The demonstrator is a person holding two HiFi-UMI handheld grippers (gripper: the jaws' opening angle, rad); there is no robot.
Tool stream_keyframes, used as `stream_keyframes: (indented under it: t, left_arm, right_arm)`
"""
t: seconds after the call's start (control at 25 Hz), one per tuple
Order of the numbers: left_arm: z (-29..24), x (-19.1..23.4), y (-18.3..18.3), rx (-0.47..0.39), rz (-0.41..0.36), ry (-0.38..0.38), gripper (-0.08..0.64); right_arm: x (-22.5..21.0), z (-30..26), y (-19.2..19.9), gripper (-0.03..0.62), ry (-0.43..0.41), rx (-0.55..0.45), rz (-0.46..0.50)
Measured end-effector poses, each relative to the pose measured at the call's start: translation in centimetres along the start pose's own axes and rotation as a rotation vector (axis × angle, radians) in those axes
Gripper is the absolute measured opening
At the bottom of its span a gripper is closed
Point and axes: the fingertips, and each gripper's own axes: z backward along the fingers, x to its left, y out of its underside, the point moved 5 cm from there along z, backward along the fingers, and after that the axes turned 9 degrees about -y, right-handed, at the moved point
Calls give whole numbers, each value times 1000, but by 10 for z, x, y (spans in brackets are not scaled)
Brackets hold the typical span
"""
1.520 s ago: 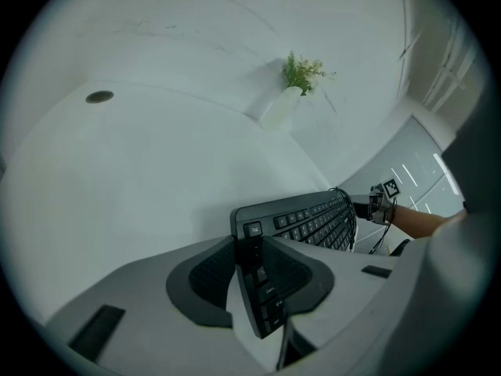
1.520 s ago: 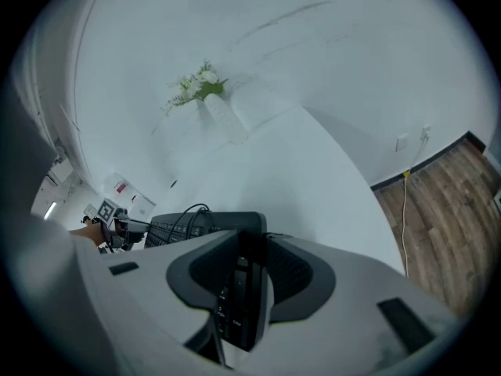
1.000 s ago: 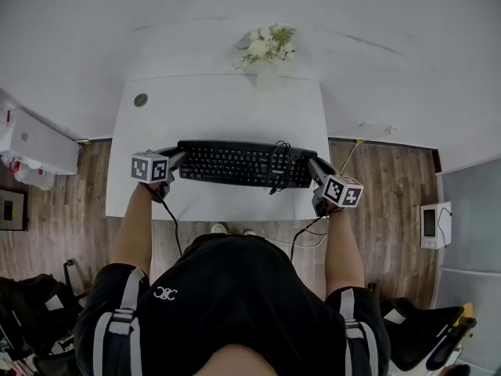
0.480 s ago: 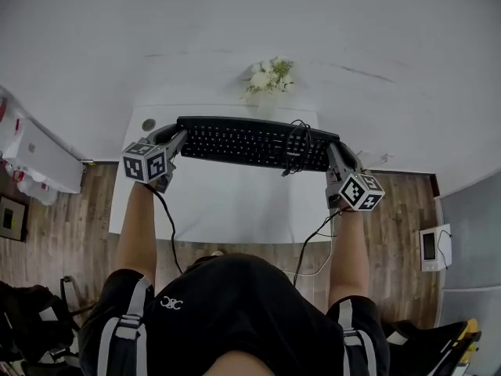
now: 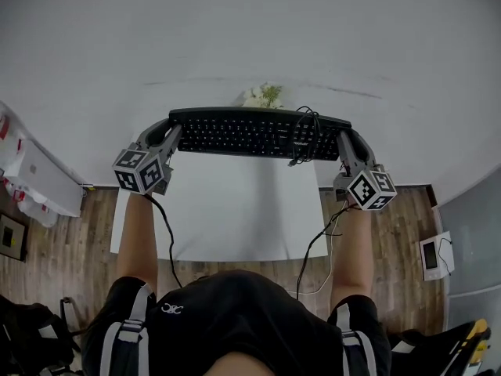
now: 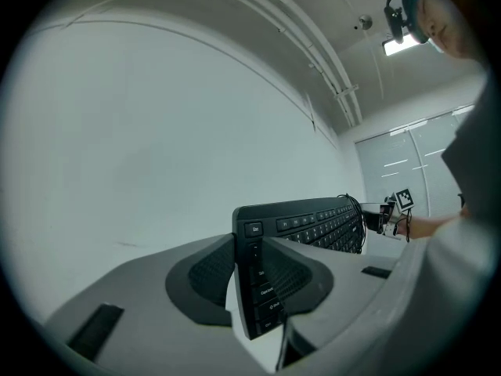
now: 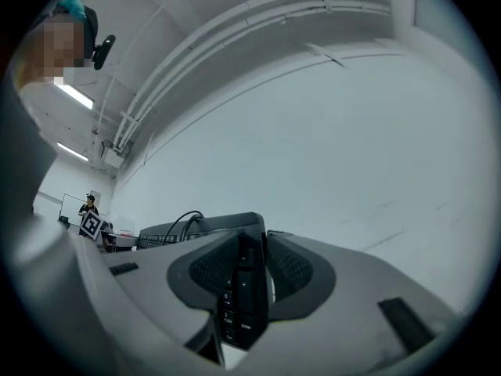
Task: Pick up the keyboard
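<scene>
Fingers (image 6: 205,276) of the left gripper (image 5: 160,135) and right gripper (image 5: 347,143) clamp opposite ends of the black keyboard (image 5: 254,131), held level above the white counter (image 5: 227,210), half-hiding flowers (image 5: 266,95) behind.

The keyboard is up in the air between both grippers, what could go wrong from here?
The left gripper and right gripper each pinch only one short end of the keyboard; if either slips, it may tilt and drop onto the white table. The bundled cable draped over its right part might slide off and snag. The flowers show just past its far edge and could get knocked.
</scene>
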Motion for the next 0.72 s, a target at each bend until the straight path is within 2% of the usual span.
stream_keyframes:
  t: [0.24, 0.72]
  left_arm:
    - [3, -2, -10, -20, -2, 9, 117]
    - [2, -2, -2, 17, 19, 27, 116]
  right_arm:
    - [7, 5, -16, 117, 9, -24, 16]
    - [7, 10, -4, 117, 30, -1, -24]
